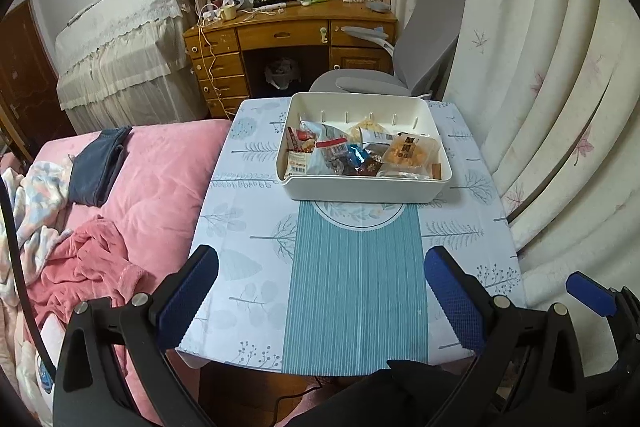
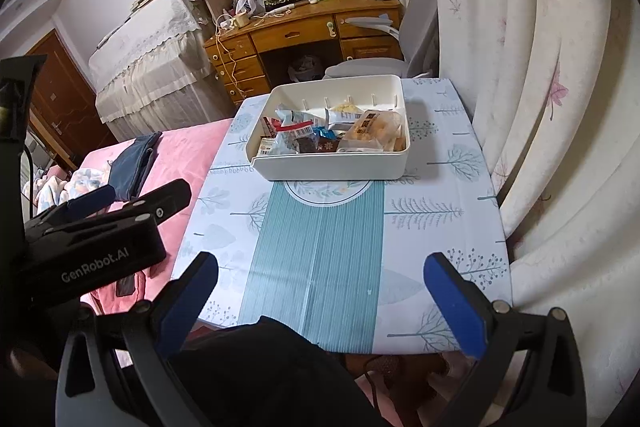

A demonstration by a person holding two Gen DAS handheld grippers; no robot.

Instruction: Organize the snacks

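A white plastic bin (image 1: 366, 189) stands at the far middle of the small table (image 1: 248, 227). It holds several wrapped snacks (image 1: 360, 151), among them a clear bag of orange biscuits (image 1: 408, 151). The bin (image 2: 336, 167) and snacks (image 2: 332, 133) also show in the right wrist view. My left gripper (image 1: 320, 299) is open and empty, held over the table's near edge. My right gripper (image 2: 320, 303) is open and empty, also at the near edge. The left gripper's body shows in the right wrist view (image 2: 96, 227).
A bed with a pink quilt (image 1: 160, 179) and loose clothes lies left of the table. A grey office chair (image 1: 404, 59) and a wooden desk (image 1: 288, 35) stand behind it. A pale curtain (image 1: 552, 87) hangs along the right.
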